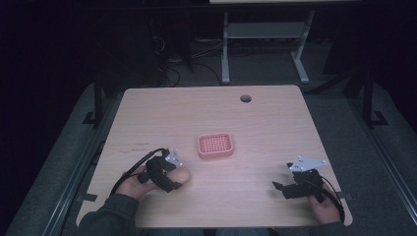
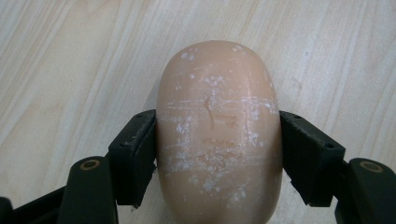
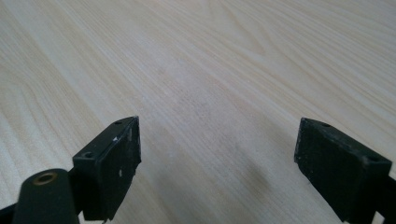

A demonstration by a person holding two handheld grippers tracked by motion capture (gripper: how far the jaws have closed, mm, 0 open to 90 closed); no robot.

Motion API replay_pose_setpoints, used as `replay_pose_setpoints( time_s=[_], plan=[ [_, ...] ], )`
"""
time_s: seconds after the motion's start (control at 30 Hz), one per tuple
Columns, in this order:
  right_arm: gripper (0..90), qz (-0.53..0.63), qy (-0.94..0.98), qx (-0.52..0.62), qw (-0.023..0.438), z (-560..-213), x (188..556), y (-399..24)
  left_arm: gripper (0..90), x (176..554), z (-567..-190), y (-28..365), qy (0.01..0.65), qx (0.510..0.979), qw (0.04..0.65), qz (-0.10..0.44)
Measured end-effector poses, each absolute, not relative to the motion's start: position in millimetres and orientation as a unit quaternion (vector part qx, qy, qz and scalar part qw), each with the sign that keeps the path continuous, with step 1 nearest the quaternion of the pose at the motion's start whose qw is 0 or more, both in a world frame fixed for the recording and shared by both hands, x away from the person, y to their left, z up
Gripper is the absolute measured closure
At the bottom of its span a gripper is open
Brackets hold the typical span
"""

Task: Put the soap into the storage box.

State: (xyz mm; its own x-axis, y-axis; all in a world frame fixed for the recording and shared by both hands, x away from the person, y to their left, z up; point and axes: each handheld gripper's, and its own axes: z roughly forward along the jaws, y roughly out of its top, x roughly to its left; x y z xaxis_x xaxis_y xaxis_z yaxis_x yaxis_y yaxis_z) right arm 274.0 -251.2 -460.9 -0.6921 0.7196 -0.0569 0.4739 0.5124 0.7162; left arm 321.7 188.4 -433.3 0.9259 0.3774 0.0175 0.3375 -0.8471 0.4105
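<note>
A peach-coloured oval bar of soap [image 2: 218, 135], scuffed with white flecks, lies on the wooden table [image 1: 265, 123] between the jaws of my left gripper [image 2: 218, 149], which is shut on its two sides. From above, the soap [image 1: 181, 175] pokes out to the right of my left gripper [image 1: 173, 178] near the front left of the table. A pink perforated soap dish [image 1: 215, 145] sits at the table's middle, up and to the right of the soap. My right gripper [image 1: 281, 189] rests at the front right, open, jaws [image 3: 217, 163] wide apart over bare wood.
A round cable hole [image 1: 245, 98] lies near the table's far edge. Behind the table stand the white legs of another desk [image 1: 225, 54] and loose cables on the floor. Dark tape marks [image 1: 87, 197] sit at the front left edge.
</note>
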Motion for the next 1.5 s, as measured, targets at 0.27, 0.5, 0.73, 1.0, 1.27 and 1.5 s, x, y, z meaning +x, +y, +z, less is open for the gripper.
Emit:
replay_pose_setpoints(
  time_s=[0.27, 0.5, 0.73, 1.0, 1.27, 1.5],
  plan=[
    [14.1, 0.353, 0.849, 0.35, 0.178, -460.2, 273.4, -251.5, 32.2, 325.7, -428.9, 184.0, 0.185, 0.959, 0.207, 0.048],
    [14.1, 0.352, 0.851, 0.346, 0.179, -459.6, 272.9, -250.8, 32.2, 330.5, -424.3, 179.9, 0.184, 0.96, 0.207, 0.048],
    [14.1, 0.357, 0.849, 0.346, 0.179, -459.0, 272.4, -250.2, 32.2, 335.8, -417.2, 173.2, 0.175, 0.963, 0.2, 0.053],
    [14.2, 0.358, 0.849, 0.344, 0.179, -458.5, 272.2, -249.8, 32.2, 339.8, -413.6, 165.5, 0.167, 0.965, 0.198, 0.05],
    [14.1, 0.358, 0.85, 0.342, 0.179, -458.1, 271.9, -250.0, 32.2, 346.7, -411.9, 158.4, 0.163, 0.966, 0.196, 0.048],
    [14.2, 0.362, 0.848, 0.344, 0.178, -457.7, 271.3, -250.0, 32.2, 352.2, -407.4, 150.4, 0.155, 0.968, 0.192, 0.046]
  ],
)
